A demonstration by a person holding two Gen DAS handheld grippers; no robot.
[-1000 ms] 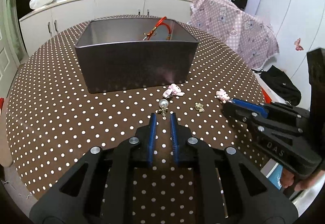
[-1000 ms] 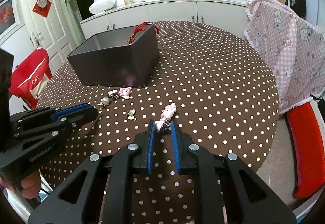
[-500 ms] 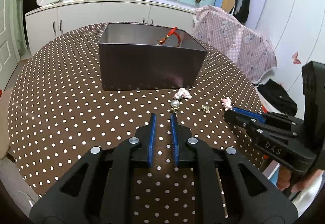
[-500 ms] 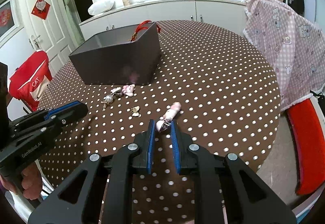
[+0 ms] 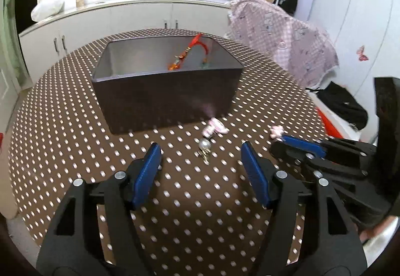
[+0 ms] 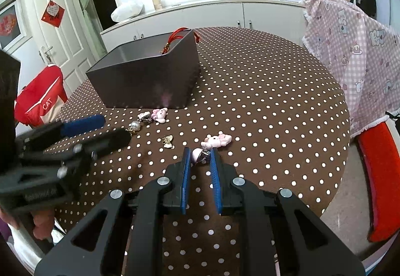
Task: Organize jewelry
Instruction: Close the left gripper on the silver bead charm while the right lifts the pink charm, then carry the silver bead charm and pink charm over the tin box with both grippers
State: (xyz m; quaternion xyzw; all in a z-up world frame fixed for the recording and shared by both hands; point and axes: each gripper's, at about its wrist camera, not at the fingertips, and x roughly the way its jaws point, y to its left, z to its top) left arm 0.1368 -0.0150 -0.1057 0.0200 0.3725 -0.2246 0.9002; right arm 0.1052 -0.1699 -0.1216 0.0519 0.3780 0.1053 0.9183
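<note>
Left tongs (image 5: 201,149) low over the polka-dot tabletop (image 5: 62,130), jaws opening with nothing clamped, in front of the dark box (image 5: 165,98). Pearl charm (image 5: 205,144) just ahead between the blue pads, pink clip (image 5: 215,125) beyond it beside the box's front wall, red cord ornament (image 5: 197,47) inside the box at its far right, small gold charm (image 6: 168,141) further right of the pearl. Right tongs (image 6: 200,154) right of the box, nearly together and clamped on the metal clasp of a pink bear charm (image 6: 217,141).
</note>
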